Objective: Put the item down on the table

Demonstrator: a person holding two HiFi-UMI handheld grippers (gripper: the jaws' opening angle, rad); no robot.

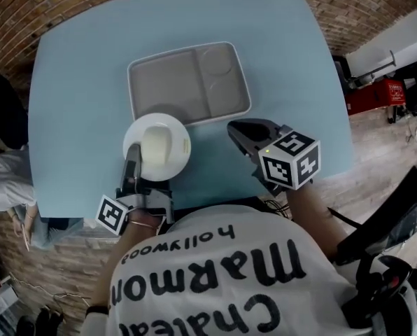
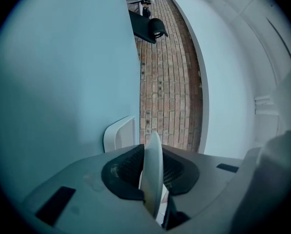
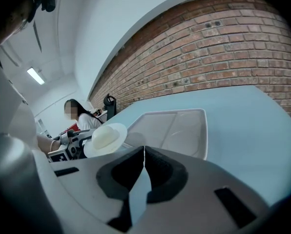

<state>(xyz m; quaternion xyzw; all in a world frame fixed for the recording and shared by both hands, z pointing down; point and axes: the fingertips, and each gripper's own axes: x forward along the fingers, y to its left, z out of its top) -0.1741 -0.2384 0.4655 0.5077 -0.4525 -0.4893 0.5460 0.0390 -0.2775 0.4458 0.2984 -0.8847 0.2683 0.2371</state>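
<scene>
Since our left tongs (image 1: pixel 133 162) are clamped on the rim of the white dish (image 1: pixel 157 146), we judge the task unfinished. The dish appears raised over the desk (image 1: pixel 82 89), beside the tray (image 1: pixel 166 86); lowering and release are left. Our right tongs (image 1: pixel 236 130) are pressed together, empty.

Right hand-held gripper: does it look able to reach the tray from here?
Probably yes. The right hand-held gripper is shut and empty, and the tray lies just ahead with only table between. The white plate in the left hand-held gripper covers only its near-left corner.
</scene>
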